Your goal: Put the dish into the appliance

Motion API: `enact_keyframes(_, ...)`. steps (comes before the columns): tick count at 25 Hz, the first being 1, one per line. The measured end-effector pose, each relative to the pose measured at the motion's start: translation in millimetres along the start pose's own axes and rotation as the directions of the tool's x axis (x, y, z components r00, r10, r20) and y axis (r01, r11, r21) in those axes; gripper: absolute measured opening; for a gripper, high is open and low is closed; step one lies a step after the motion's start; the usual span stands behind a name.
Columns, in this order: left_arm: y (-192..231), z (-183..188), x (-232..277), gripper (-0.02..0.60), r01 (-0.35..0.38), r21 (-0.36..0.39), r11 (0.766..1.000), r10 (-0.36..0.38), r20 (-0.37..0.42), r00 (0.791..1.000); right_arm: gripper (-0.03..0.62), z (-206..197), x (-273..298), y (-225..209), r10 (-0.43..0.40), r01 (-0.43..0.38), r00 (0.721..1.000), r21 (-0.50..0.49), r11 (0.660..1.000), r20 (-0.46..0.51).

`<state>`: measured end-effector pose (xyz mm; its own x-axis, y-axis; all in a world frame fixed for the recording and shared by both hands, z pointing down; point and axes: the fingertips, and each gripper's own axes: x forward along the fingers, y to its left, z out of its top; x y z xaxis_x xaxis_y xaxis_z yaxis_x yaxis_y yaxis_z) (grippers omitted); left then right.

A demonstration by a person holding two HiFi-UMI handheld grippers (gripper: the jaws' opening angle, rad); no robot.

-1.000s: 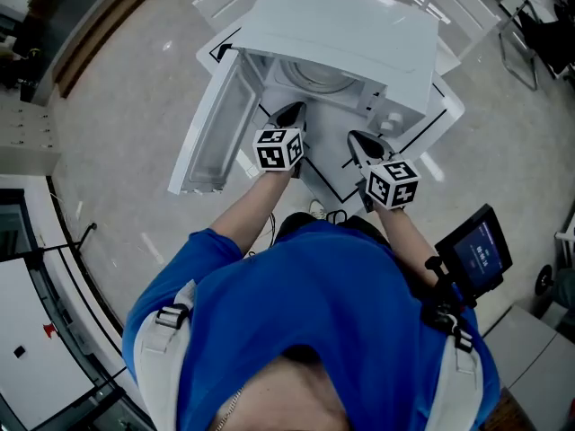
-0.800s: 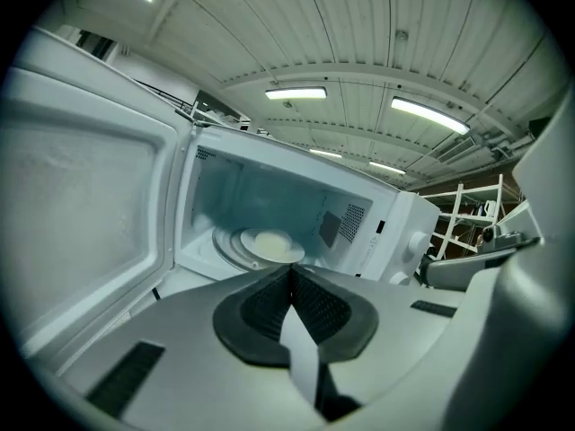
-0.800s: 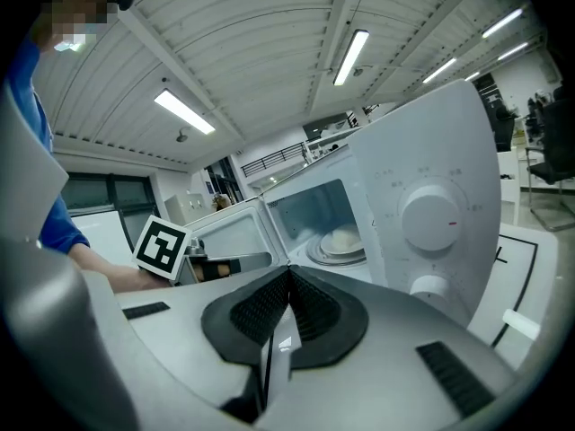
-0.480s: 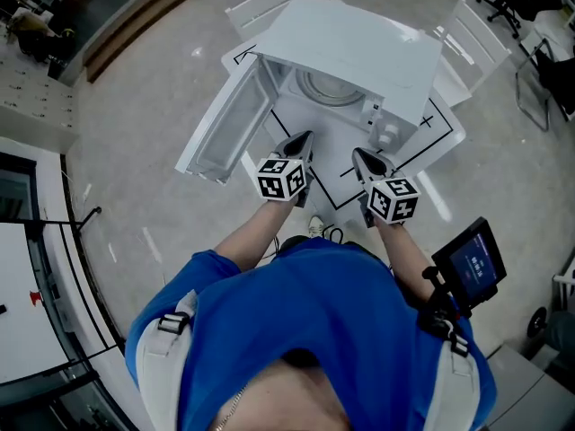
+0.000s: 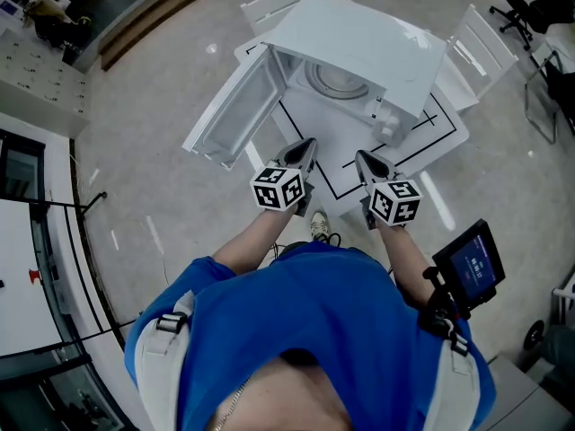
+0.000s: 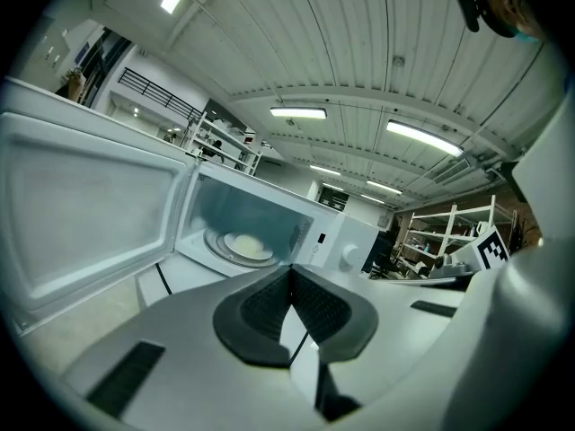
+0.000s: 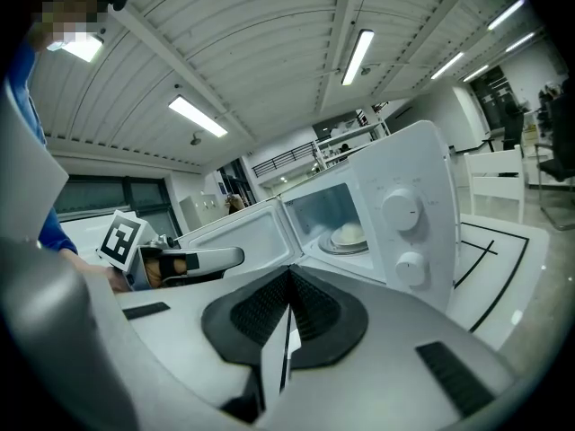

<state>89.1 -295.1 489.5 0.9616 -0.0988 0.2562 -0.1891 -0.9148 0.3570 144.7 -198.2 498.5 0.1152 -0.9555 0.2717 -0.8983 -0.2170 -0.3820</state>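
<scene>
A white microwave [image 5: 359, 39] stands on a white table [image 5: 442, 131] with its door [image 5: 235, 108] swung open to the left. A pale dish [image 5: 340, 80] rests on the turntable inside; it also shows in the left gripper view [image 6: 244, 244] and the right gripper view [image 7: 349, 233]. My left gripper [image 5: 306, 144] hovers in front of the opening, shut with nothing between its pads [image 6: 269, 305]. Beside it my right gripper [image 5: 361, 157] is also shut and empty [image 7: 289, 277], facing the control knobs [image 7: 402, 210]. Both hang clear of the microwave.
Black tape lines [image 5: 332, 189] mark the tabletop. White chairs stand behind the table at the left [image 5: 269, 3] and right [image 5: 485, 43]. A small screen [image 5: 472, 263] hangs at the person's right hip. Shelving [image 6: 449, 241] fills the background.
Both grippers have drawn back from the microwave opening toward the person. The view has shifted, so the microwave sits higher in the picture.
</scene>
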Motion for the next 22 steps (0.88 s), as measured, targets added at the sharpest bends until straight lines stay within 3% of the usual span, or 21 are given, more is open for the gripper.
enact_keyframes(22,-5.5,-8.7,-30.8,0.008,-0.040,0.005,0.999,0.039,0.042,0.998,0.002,-4.5,-10.6,16.1,0.041,-0.041,0.999,-0.061,0.997,-0.007)
